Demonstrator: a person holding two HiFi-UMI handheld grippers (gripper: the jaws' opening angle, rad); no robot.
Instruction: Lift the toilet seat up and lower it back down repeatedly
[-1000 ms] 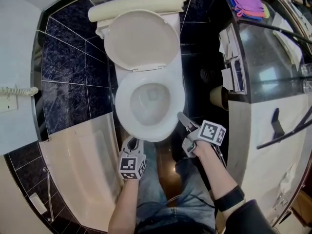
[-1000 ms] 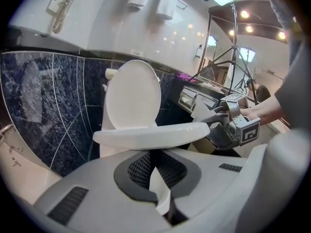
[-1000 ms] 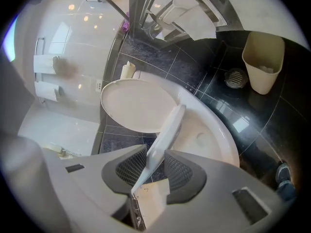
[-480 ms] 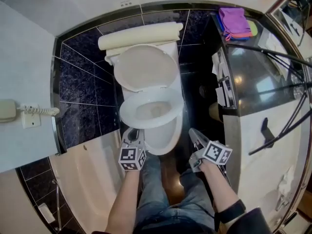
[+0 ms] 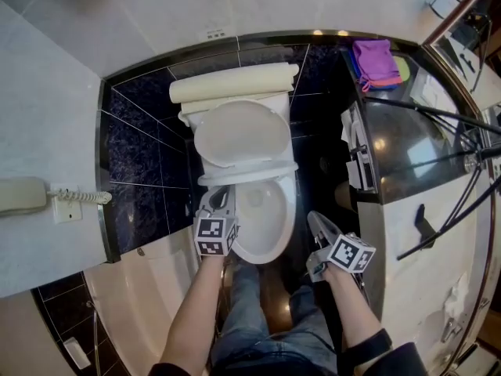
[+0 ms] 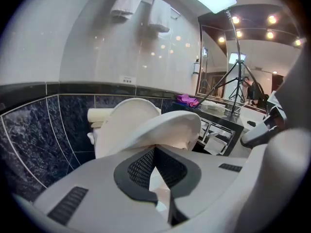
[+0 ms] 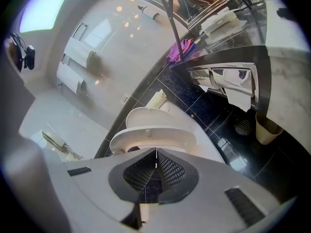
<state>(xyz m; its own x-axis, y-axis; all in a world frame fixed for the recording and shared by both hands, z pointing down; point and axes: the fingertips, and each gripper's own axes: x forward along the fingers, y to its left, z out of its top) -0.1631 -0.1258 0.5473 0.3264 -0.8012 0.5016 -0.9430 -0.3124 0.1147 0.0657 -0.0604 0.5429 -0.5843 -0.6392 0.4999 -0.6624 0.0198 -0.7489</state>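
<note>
Raised since a second earlier: left gripper (image 5: 220,198) and with it the toilet seat (image 5: 249,175), which had lain flat on the bowl (image 5: 270,222) and now stood tilted up off it. Left jaws were clamped on the seat's near-left rim. Right gripper (image 5: 315,220) hung near right of the bowl, jaws together, empty. Farther back, lid (image 5: 239,131) leaned upright against cistern (image 5: 235,83).

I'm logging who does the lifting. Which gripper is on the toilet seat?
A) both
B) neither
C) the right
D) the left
D: the left gripper grips the front rim of the half-raised toilet seat, while the right gripper is off to the side, shut on nothing.
</note>
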